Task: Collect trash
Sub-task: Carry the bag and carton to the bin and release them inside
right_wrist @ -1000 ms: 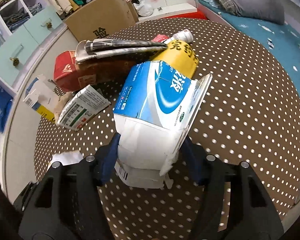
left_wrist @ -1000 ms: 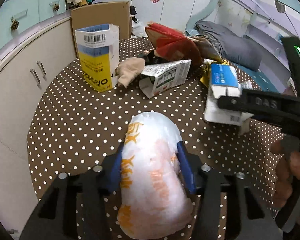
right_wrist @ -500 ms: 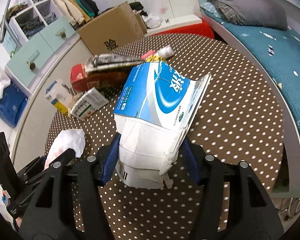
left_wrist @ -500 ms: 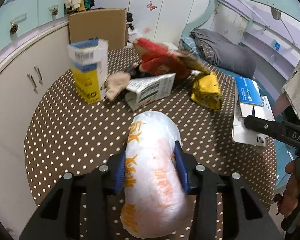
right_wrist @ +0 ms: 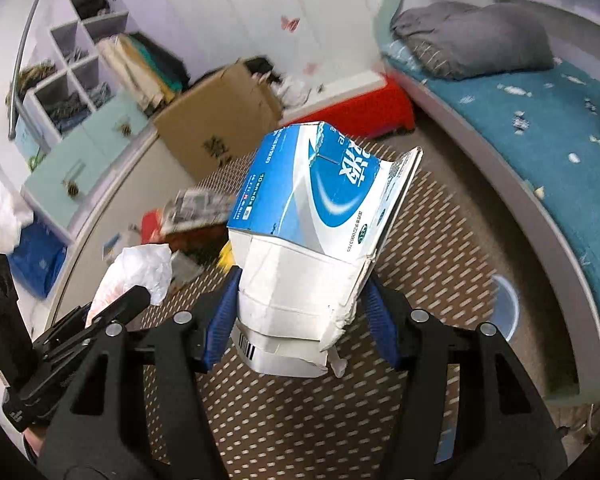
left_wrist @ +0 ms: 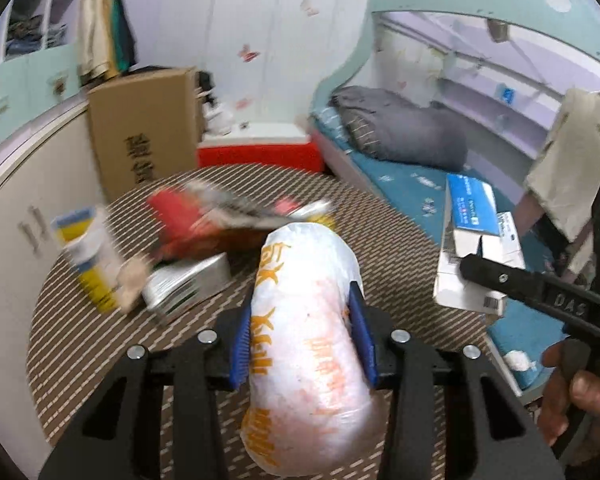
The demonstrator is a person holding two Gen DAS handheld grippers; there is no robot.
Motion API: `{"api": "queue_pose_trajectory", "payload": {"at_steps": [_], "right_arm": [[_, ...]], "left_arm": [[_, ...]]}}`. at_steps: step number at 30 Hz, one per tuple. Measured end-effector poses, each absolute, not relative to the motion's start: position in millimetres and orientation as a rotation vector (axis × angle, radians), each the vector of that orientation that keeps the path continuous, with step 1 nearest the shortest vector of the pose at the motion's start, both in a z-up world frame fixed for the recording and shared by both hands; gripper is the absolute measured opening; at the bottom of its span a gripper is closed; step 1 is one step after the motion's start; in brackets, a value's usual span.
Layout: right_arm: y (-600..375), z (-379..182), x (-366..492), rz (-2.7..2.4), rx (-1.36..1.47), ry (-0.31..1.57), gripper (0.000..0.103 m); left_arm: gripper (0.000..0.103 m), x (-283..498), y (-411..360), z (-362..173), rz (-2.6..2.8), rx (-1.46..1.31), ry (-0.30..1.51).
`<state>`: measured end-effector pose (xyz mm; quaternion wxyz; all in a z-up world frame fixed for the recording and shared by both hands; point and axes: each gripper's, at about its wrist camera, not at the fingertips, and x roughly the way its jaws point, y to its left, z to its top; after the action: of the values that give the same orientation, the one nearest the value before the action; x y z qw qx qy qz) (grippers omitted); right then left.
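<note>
Compared with one second earlier, both hand-held grippers have risen from the surface point(left_wrist: 80, 344), and their loads, which sat low over the dotted cloth, now hang clear above it. More of the room shows behind them than before: the bed point(left_wrist: 404, 184), the red box point(left_wrist: 260, 156) and the white wall with butterfly stickers. The left hand-held gripper point(left_wrist: 300, 344) pinches a white plastic bag point(left_wrist: 308, 344) printed in orange, its blue pads point(left_wrist: 360, 336) pressed into the bag's sides. The right hand-held gripper point(right_wrist: 300, 316) pinches a torn blue-and-white carton point(right_wrist: 320, 216) at its white lower part; the carton tilts up and away, with one flap hanging open on its right. The surface is round, covered in brown cloth with white dots, here streaked by blur. Left on it are a yellow-and-blue box point(left_wrist: 88, 260), a grey-white carton point(left_wrist: 188, 284) lying on its side, and a red packet point(left_wrist: 184, 220) under folded newspaper. Beyond stands a large cardboard box point(left_wrist: 144, 128), and a rounded white cabinet point(left_wrist: 8, 208) lies to the left. The bed carries a teal sheet and a grey pillow point(right_wrist: 476, 40).
</note>
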<state>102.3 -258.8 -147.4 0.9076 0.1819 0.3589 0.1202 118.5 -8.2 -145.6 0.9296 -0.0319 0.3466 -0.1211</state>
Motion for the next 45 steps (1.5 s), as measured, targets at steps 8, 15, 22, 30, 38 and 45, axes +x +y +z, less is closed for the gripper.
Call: {"api": "queue_pose_trajectory", "payload": {"at_steps": [8,15,22,30,38,45], "right_arm": [[-345,-124,105,0.105,0.412,0.647,0.059],[-417,-136,114,-0.030,0.465,0.650,0.059],[-466,-184,138,-0.112,0.538,0.748,0.060],[-494,-260,172,-0.145,0.640,0.882,0.060],[-505,-331,193,-0.161,0.737,1.006,0.061],[-511,-378,202,-0.162,0.824,1.077,0.062]], "left_arm": [[0.042,142,-79,-119,-0.387,-0.044,0.657],[0.042,173,-143,-117,-0.494,-0.040,0.674],[0.042,199,-204,-134,-0.574,-0.010,0.740],[0.042,233,-279,-172,-0.650,0.060,0.845],[0.042,280,-339,-248,-0.654,0.142,1.062],[0.062,302,-354,-289,-0.651,0.186,1.235]]}}
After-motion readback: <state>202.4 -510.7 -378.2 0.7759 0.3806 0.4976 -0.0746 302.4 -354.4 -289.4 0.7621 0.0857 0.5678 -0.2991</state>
